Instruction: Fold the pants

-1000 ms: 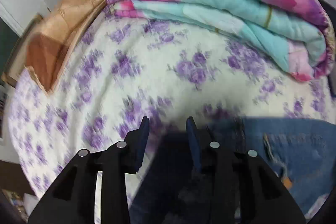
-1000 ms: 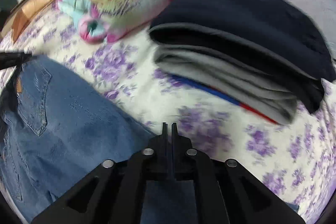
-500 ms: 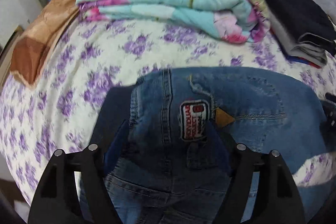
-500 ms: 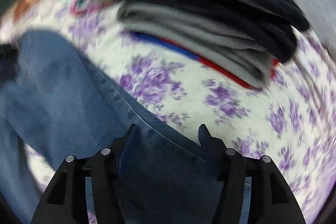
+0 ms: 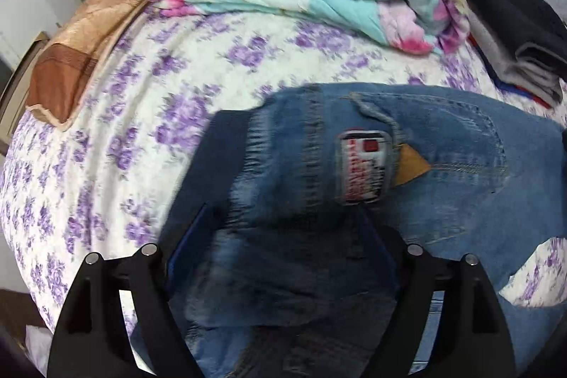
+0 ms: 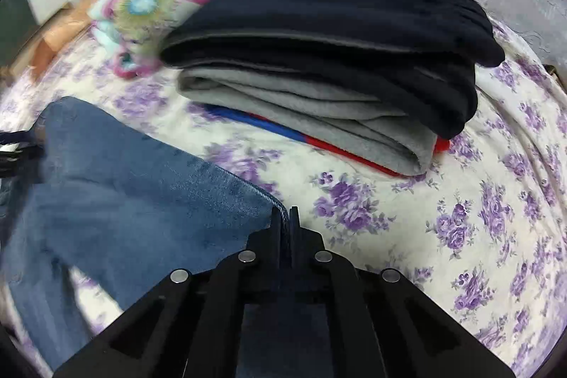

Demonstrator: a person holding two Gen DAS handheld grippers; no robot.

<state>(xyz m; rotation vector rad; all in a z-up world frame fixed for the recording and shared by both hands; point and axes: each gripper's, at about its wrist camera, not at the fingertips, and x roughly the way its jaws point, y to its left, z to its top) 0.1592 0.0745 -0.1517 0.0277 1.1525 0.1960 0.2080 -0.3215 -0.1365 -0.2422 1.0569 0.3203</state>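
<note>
The jeans (image 5: 443, 165) lay on the bed (image 5: 159, 94) mid-fold. The left gripper (image 5: 283, 236) was opening around their waistband; the right gripper (image 6: 284, 218) pinched a denim edge, likely next to be carried across.

Two matte black handheld grippers, mine to steer.

On my left gripper (image 5: 283, 229) I see blue-lined fingers (image 5: 187, 236) on angular black linkage arms, with round silver pins at the pivots. My right gripper (image 6: 284, 218) shares that black frame and four silver pins.
</note>
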